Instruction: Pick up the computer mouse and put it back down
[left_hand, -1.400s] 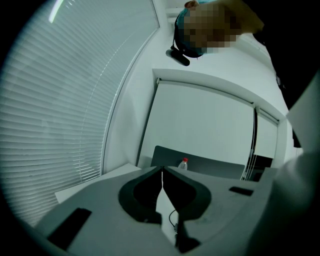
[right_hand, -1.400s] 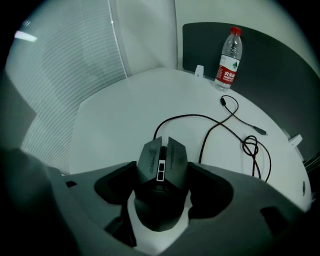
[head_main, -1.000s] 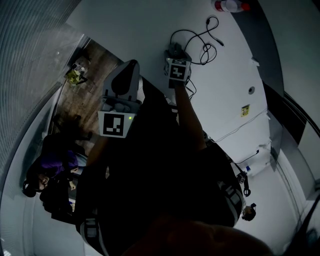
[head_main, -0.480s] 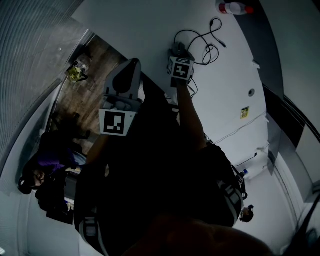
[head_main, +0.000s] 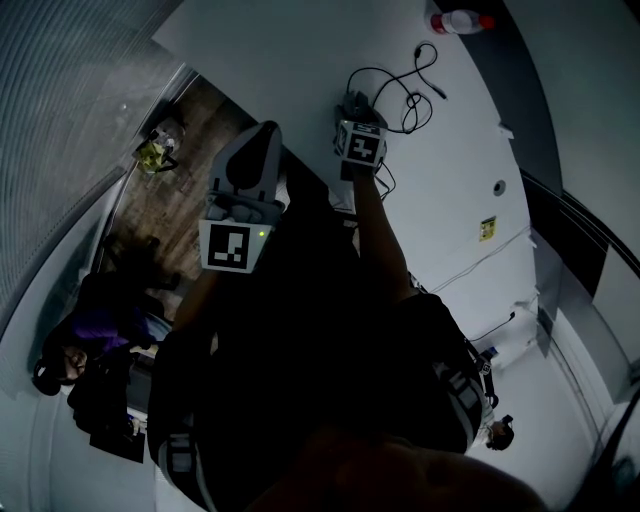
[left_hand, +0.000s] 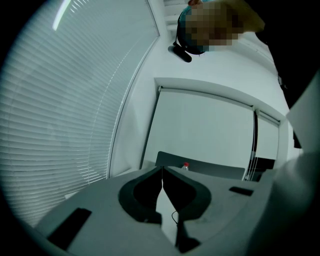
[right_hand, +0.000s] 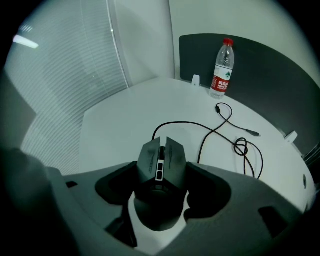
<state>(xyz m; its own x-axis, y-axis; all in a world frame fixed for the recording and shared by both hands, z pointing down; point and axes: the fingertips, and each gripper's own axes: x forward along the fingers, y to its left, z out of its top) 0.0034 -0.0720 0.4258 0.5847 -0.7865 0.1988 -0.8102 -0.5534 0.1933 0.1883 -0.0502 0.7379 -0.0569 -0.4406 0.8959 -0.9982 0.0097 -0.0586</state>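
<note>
Right gripper view shows the white curved table (right_hand: 130, 115), where the right gripper (right_hand: 161, 192), arm stretched forward, clamps its jaws on the flanks of the angular grey wired computer mouse (right_hand: 161, 165). That side grip suits lifting, but whether the mouse clears the tabletop is unclear. The left gripper (left_hand: 162, 175) hangs aside, jaws together, empty.

Dim, bluish frames — fisheye-bent edges (black vignetted corners).
</note>
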